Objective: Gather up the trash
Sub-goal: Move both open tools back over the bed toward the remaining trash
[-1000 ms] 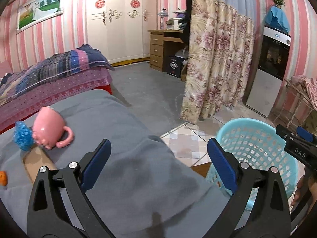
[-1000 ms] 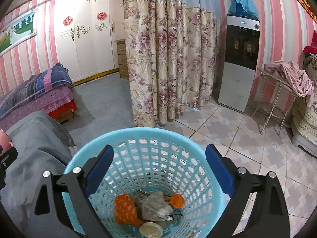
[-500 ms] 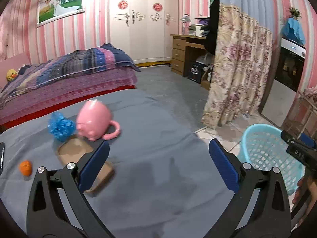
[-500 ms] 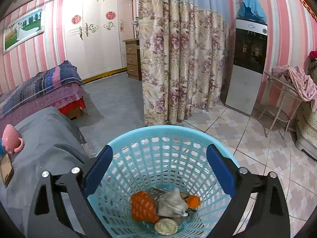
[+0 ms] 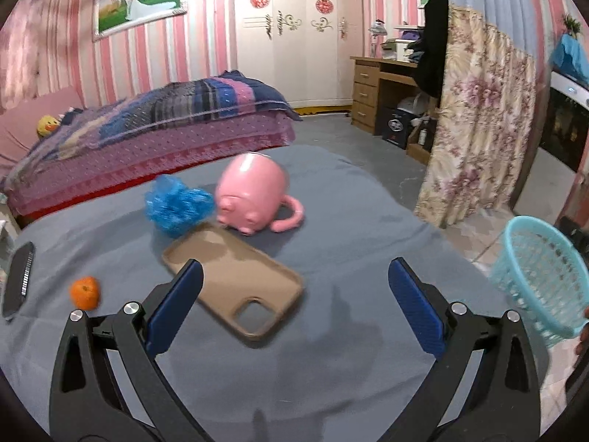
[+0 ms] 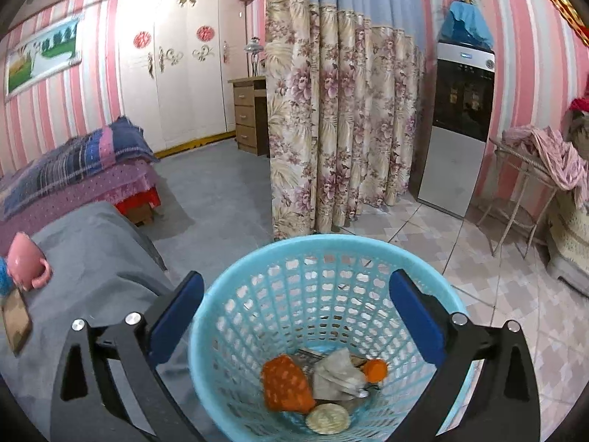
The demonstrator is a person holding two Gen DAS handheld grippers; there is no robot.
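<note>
Right gripper [image 6: 296, 315] above the laundry basket [image 6: 331, 246], jaws just widened, empty; left gripper [image 5: 294, 305], gaping and empty, now swung toward the blue wad [image 5: 176, 204].

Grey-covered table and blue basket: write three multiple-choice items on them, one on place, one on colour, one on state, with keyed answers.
1. Where does the tan phone case lie?
A. in front of the pink pig-shaped mug
B. inside the light-blue plastic mesh basket
C. on the bed

2. What colour is the crumpled scrap beside the mug?
A. green
B. blue
C. white

3. How does the left gripper stand?
A. shut on the small orange fruit
B. shut on the case
C. open and empty

Answers: 1 A, the case lies on the grey cloth just before the mug. 2 B, it is bright blue. 3 C, its fingers stand wide apart with nothing between them.
</note>
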